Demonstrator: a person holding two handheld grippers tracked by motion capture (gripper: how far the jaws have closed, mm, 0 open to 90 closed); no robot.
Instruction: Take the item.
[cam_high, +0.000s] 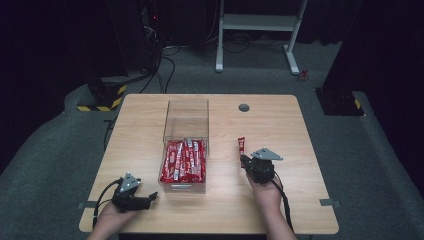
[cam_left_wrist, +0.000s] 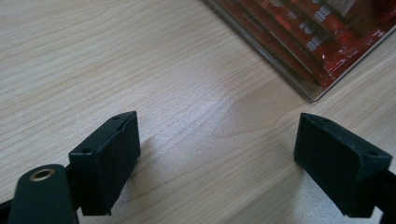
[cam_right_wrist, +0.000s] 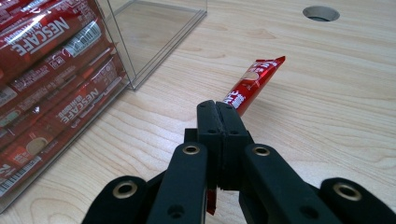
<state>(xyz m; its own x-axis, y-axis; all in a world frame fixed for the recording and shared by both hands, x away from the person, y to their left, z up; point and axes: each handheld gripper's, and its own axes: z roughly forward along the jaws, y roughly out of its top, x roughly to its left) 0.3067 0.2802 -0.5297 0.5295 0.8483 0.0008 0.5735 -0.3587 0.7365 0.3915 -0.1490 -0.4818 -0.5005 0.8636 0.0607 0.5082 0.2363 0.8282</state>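
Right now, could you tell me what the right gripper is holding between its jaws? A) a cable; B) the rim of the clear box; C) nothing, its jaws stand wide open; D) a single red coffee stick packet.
D: the right gripper has its jaws shut on a red stick packet, which juts out past the jaw tips above the table, apart from the clear box.

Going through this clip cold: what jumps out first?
The clear plastic box at the table's middle, its near half packed with red coffee stick sachets. Right of it, the right gripper is shut on a single red stick sachet that pokes forward over the light wooden table. The left gripper rests open at the near-left edge.
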